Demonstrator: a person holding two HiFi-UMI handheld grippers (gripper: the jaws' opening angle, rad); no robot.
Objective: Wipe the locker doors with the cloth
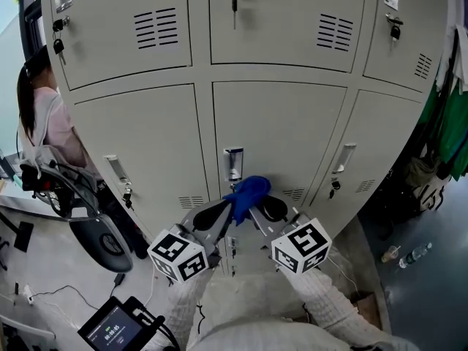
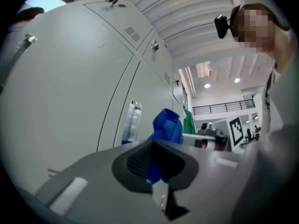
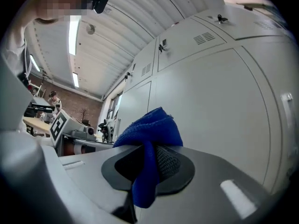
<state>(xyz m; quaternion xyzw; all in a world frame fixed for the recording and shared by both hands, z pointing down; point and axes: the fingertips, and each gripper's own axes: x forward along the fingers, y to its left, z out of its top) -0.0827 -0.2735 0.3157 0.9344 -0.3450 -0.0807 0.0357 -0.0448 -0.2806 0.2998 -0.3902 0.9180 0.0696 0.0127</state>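
A blue cloth [image 1: 248, 190] hangs bunched in front of the grey lower middle locker door [image 1: 285, 126], just below its handle [image 1: 233, 164]. My left gripper [image 1: 229, 210] is shut on the cloth's left side, my right gripper [image 1: 255, 210] on its right side, and the two tips nearly meet. In the left gripper view the cloth [image 2: 168, 125] rises past the left gripper [image 2: 156, 166] beside the locker door [image 2: 70, 92]. In the right gripper view, the cloth [image 3: 148, 129] is folded over and pinched in the right gripper [image 3: 146, 166], close to the door [image 3: 210, 106].
A person [image 1: 45, 123] sits at the left by a black chair [image 1: 102, 241]. A screen device [image 1: 113, 331] lies at the lower left. Green clothes [image 1: 447, 119] hang at the right; bottles [image 1: 411, 255] lie on the floor. Padlocks [image 1: 57, 46] hang from upper doors.
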